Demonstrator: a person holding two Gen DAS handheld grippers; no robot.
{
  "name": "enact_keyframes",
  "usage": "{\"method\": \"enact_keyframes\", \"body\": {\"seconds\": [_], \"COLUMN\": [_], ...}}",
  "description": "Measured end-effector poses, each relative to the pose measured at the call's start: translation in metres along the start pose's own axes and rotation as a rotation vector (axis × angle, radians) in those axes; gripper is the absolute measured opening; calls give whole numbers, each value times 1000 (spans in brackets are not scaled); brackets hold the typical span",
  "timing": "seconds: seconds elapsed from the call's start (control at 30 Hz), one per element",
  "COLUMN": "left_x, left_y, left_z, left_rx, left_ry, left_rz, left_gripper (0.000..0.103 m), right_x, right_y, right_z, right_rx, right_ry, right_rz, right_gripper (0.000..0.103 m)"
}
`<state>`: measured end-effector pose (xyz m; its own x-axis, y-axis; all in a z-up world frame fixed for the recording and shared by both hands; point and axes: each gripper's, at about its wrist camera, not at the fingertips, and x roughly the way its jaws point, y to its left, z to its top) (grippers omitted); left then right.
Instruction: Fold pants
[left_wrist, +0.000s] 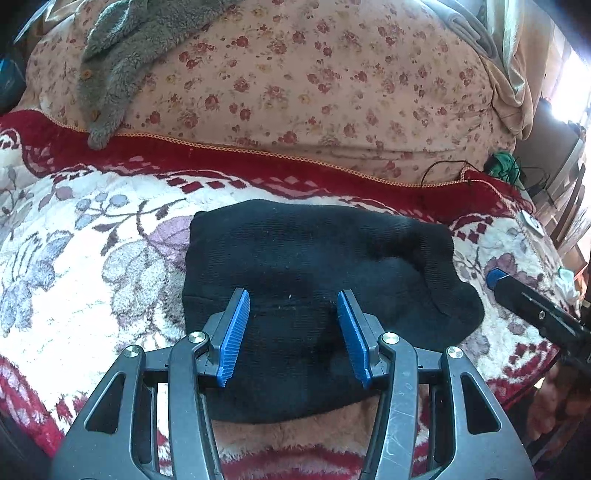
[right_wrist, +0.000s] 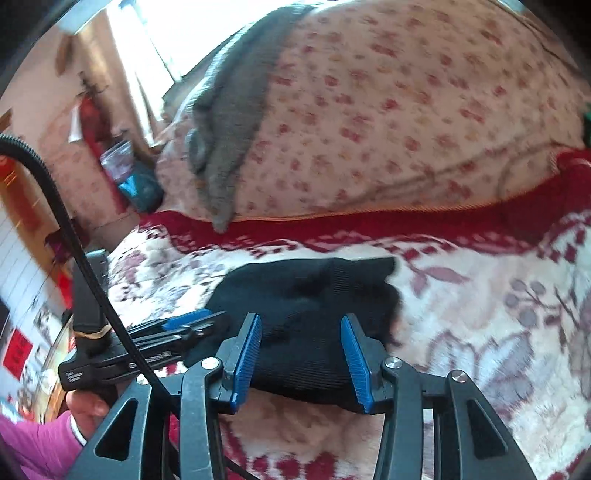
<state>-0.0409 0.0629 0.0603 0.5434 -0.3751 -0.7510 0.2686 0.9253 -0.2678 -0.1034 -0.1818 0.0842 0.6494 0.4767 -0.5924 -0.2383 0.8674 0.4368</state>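
Note:
The black pants (left_wrist: 314, 288) lie folded into a compact block on the red and white floral blanket (left_wrist: 92, 258). My left gripper (left_wrist: 293, 306) is open and empty, its blue pads hovering over the near half of the block. The right gripper's tip (left_wrist: 496, 277) shows at the right edge, just off the pants. In the right wrist view, the pants (right_wrist: 317, 306) lie straight ahead. My right gripper (right_wrist: 301, 332) is open and empty above their near edge. The left gripper (right_wrist: 184, 325) lies at their left side.
A floral quilt (left_wrist: 314, 81) is heaped behind the blanket with a grey fleece garment (left_wrist: 110, 66) draped on it. A black cable (left_wrist: 454, 170) and a green object (left_wrist: 502, 162) lie at the back right. Room clutter stands beyond the bed's left side (right_wrist: 122, 166).

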Motion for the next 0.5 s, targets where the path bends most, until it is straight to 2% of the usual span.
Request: {"method": "enact_keyframes", "body": {"seconds": [0.2, 0.27, 0.43, 0.5], "left_x": [-20, -26, -32, -29], "left_y": [7, 10, 21, 29], "left_z": [1, 1, 3, 5], "left_rx": [-7, -7, -10, -24], "left_ry": [-32, -46, -46, -31], "left_rz": [13, 27, 48, 52], "left_gripper": [49, 49, 49, 49], "right_x": [15, 18, 20, 19], "right_y": [16, 19, 17, 10], "right_z": [3, 4, 5, 4], "right_rx": [-12, -15, -13, 0], "right_ry": [29, 38, 40, 40], "right_rz": [20, 9, -49, -76], "right_gripper": [43, 54, 55, 61]}}
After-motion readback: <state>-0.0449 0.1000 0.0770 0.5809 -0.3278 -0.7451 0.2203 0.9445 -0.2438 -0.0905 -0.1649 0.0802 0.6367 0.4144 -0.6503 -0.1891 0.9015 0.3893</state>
